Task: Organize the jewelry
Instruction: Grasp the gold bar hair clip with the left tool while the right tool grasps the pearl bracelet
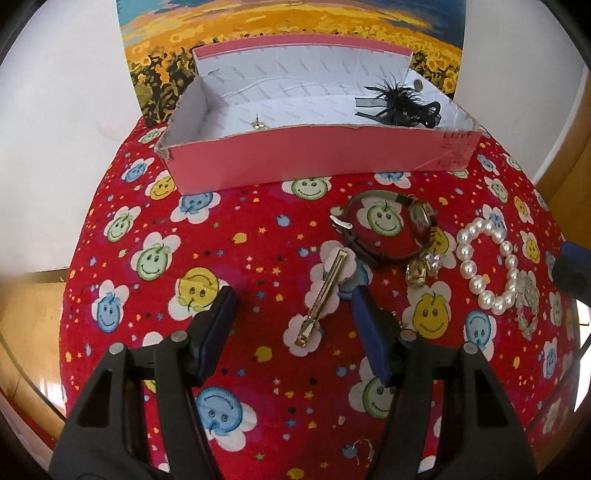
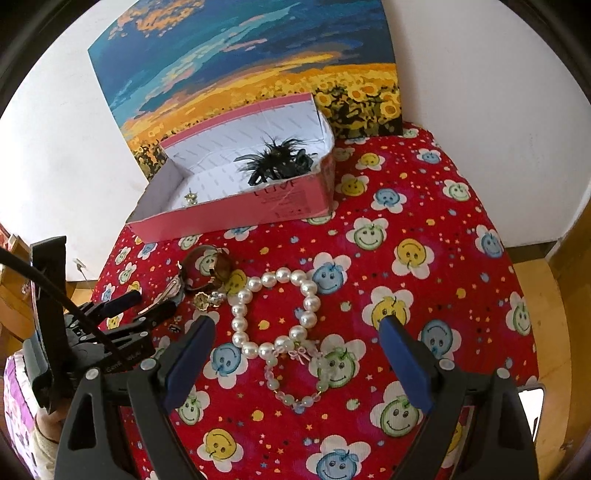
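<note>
A pink cardboard box (image 1: 314, 158) (image 2: 236, 214) stands at the back of the table, holding a black feather hair clip (image 1: 400, 103) (image 2: 277, 162) and a small gold earring (image 1: 258, 123) (image 2: 191, 197). On the red cloth lie a gold hair barrette (image 1: 323, 295), a brown-strap watch (image 1: 388, 229) (image 2: 207, 271), gold and crystal earrings (image 1: 423, 269) (image 2: 208, 299), a pearl bracelet (image 1: 484, 258) (image 2: 275, 314) and a pale green bead bracelet (image 1: 528, 306) (image 2: 295, 380). My left gripper (image 1: 291, 295) (image 2: 147, 302) is open around the barrette. My right gripper (image 2: 297, 325) is open above both bracelets.
A red cloth with smiley flowers (image 1: 221, 266) (image 2: 424, 258) covers the round table. A sunflower painting (image 1: 291, 22) (image 2: 240, 62) leans on the white wall behind the box. The right gripper's tip (image 1: 572, 266) shows at the right edge of the left wrist view.
</note>
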{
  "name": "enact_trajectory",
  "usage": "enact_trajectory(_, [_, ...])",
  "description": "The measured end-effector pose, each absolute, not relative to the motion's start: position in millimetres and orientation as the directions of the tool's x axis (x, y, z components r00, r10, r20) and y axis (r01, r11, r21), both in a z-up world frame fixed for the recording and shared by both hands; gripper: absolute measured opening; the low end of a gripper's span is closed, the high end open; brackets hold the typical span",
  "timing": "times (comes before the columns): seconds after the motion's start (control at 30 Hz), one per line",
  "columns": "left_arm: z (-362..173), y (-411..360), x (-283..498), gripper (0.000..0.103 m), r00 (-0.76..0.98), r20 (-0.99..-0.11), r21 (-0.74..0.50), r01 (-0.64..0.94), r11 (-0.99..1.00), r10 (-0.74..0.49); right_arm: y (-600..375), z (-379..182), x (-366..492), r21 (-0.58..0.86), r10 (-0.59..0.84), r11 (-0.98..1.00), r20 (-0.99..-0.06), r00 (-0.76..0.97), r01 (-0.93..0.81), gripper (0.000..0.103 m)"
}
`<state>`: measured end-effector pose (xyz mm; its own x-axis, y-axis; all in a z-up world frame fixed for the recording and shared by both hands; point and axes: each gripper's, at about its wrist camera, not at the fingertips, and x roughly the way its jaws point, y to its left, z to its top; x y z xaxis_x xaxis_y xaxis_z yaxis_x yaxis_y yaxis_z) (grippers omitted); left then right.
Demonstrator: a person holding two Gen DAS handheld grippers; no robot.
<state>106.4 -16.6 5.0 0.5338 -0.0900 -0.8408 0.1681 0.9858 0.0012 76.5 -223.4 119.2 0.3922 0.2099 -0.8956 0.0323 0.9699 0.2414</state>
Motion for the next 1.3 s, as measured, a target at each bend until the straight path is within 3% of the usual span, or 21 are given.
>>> enact_trajectory(0.27, [3.4,-19.8,109.3,0.055,0.550,-0.828,-0.002,0.193,0.981,-0.110,-225.4,111.4,78.8,0.245,0.210,0.969,-0.900,0.381,0.044,0.092])
enact_trajectory(0.33, [4.1,-21.9,107.9,0.047,0.554,-0.823,-0.007,0.211,0.978,-0.126,-225.6,108.6,79.3,0.242,0.207,0.969,-0.903,0.376,0.047,0.092])
enact_trajectory(0.4, [5.2,-25.8,106.3,0.029,0.555,-0.818,-0.019,0.241,0.970,-0.153,-225.6,105.5,80.3,0.237,0.202,0.970,-0.907,0.370,0.051,0.092])
enact_trajectory(0.5, [6.2,-32.7,103.1,0.011,0.559,-0.809,-0.027,0.273,0.962,-0.181,-224.8,102.1,81.5,0.233,0.198,0.971,-0.910,0.364,0.053,0.092])
enact_trajectory(0.97, [21.1,4.4,100.2,0.011,0.605,-0.776,-0.115,0.146,0.983,-0.181,-215.2,90.2,89.9,0.189,0.163,0.981,-0.927,0.337,0.047,0.092])
enact_trajectory(1.13, [21.4,13.9,99.7,0.011,0.606,-0.774,-0.134,0.127,0.983,-0.184,-210.3,78.3,97.1,0.160,0.136,0.986,-0.941,0.311,0.052,0.081])
enact_trajectory(1.3, [20.9,16.9,97.8,0.011,0.603,-0.772,-0.155,0.127,0.980,-0.200,-201.9,73.4,100.3,0.094,0.077,0.995,-0.945,0.317,0.037,0.081])
